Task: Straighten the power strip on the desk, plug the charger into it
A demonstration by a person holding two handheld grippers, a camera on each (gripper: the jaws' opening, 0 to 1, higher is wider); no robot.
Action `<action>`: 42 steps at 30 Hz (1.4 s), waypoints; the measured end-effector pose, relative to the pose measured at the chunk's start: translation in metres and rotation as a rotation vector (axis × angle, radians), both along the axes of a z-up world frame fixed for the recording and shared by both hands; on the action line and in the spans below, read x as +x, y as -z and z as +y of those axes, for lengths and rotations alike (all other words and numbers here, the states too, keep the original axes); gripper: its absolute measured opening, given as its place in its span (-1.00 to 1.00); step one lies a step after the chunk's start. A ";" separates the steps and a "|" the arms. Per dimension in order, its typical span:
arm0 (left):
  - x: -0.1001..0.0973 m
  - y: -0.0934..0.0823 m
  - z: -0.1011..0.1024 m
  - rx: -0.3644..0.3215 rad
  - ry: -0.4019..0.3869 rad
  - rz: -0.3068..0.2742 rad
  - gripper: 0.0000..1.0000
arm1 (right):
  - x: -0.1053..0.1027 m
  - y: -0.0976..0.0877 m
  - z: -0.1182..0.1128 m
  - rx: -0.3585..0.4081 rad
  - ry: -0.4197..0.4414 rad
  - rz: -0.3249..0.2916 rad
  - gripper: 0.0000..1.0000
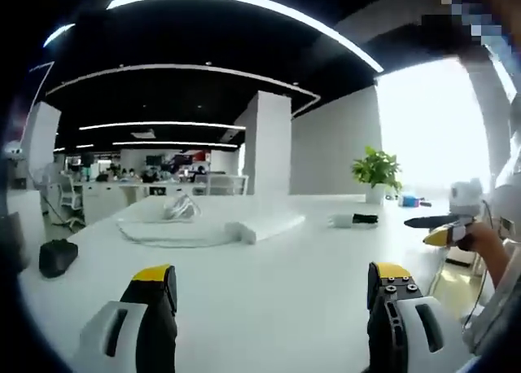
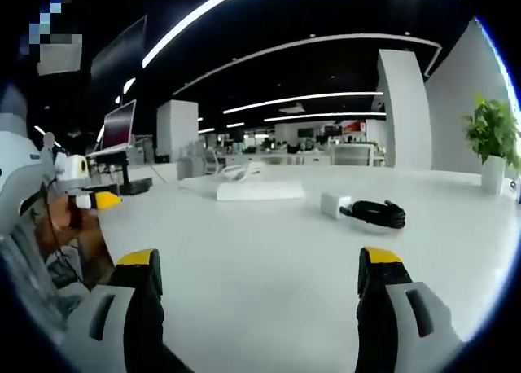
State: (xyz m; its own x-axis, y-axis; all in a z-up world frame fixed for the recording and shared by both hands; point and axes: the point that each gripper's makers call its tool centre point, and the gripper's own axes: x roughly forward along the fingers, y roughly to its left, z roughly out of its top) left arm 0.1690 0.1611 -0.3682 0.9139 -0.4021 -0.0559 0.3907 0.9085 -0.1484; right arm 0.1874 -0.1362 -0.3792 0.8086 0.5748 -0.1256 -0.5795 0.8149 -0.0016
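Note:
A white power strip [image 1: 269, 224] lies far out on the white desk [image 1: 269, 308], its white cord [image 1: 175, 230] coiled to its left. The white charger [image 1: 343, 220] with a bundled black cable [image 1: 366, 219] rests right of the strip. My left gripper [image 1: 273, 277] is open above the near desk with nothing between its jaws. In the right gripper view the power strip [image 2: 260, 190] sits ahead and the charger [image 2: 334, 204] with its black cable [image 2: 376, 213] is nearer, to the right. My right gripper [image 2: 259, 263] is open and holds nothing, well short of both.
A potted plant [image 1: 377, 171] stands at the desk's far right edge, and a black object [image 1: 57, 256] lies near its left edge. The right gripper [image 1: 444, 226] reaches in at the right of the left gripper view. A monitor [image 2: 118, 125] stands far left.

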 end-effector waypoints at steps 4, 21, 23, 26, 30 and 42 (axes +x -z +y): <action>0.006 -0.009 -0.001 -0.025 0.016 -0.024 0.99 | 0.004 -0.004 0.002 -0.002 -0.022 -0.010 0.99; 0.045 -0.013 -0.006 -0.016 0.072 -0.024 0.99 | 0.037 -0.018 0.022 -0.047 -0.190 -0.059 0.95; 0.049 -0.012 -0.005 0.003 0.070 -0.019 0.99 | 0.040 -0.017 0.028 -0.051 -0.209 -0.045 0.93; 0.053 -0.012 -0.004 0.013 0.075 -0.012 0.99 | 0.049 -0.016 0.034 -0.064 -0.225 -0.049 0.92; 0.059 -0.009 -0.005 0.019 0.092 0.006 0.99 | 0.059 -0.016 0.036 -0.066 -0.234 -0.044 0.90; 0.078 0.003 -0.008 0.036 0.093 0.039 0.99 | 0.077 -0.009 0.046 -0.069 -0.246 -0.014 0.82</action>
State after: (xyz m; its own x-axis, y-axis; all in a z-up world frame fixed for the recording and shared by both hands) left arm 0.2468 0.1528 -0.3709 0.8696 -0.4821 -0.1072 0.4680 0.8737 -0.1330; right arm 0.2647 -0.0900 -0.3700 0.6472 0.7451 -0.1611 -0.7601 0.6469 -0.0613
